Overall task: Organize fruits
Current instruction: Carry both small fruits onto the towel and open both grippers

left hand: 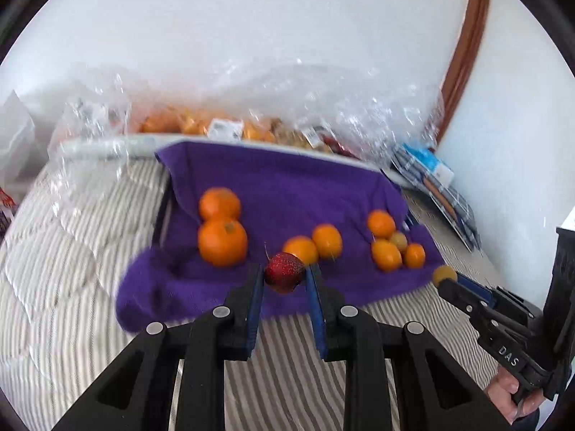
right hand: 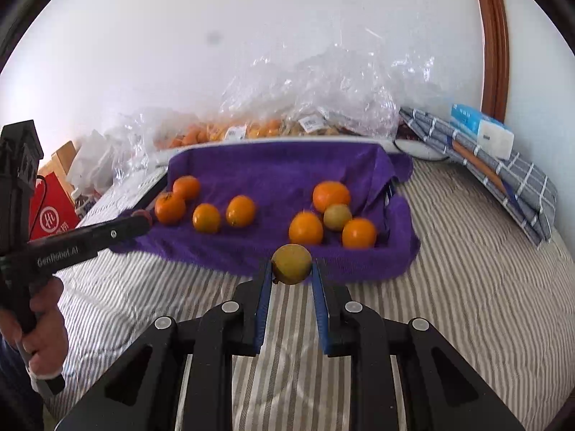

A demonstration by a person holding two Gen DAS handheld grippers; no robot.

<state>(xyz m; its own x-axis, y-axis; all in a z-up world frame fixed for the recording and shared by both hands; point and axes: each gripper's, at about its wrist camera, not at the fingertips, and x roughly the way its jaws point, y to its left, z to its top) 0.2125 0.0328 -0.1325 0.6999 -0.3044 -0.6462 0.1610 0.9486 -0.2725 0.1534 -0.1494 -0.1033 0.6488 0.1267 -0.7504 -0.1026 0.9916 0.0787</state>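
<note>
Between the blue pads of my left gripper (left hand: pixel 284 276) sits a small red fruit (left hand: pixel 284 269), pinched at its widest part and held just over the front edge of the purple towel (left hand: pixel 273 183). It looks light, with a glittery, perhaps slick skin, so I judge that a gentle squeeze across its middle is enough; more could bruise it. A thin stem sticks up and a little left, which gives it the only axis I can read; otherwise it is nearly round. My right gripper (right hand: pixel 291 269) is closed on a yellowish fruit (right hand: pixel 291 264), also round and light, gripped across its sides above the striped bed (right hand: pixel 449 251) just before the towel. On the towel, oranges (right hand: pixel 206 218) lie in loose groups: bigger ones to the left, smaller ones to the right with one more yellowish fruit (right hand: pixel 337 217) among them. Round as they are, they may roll on the soft cloth.
</note>
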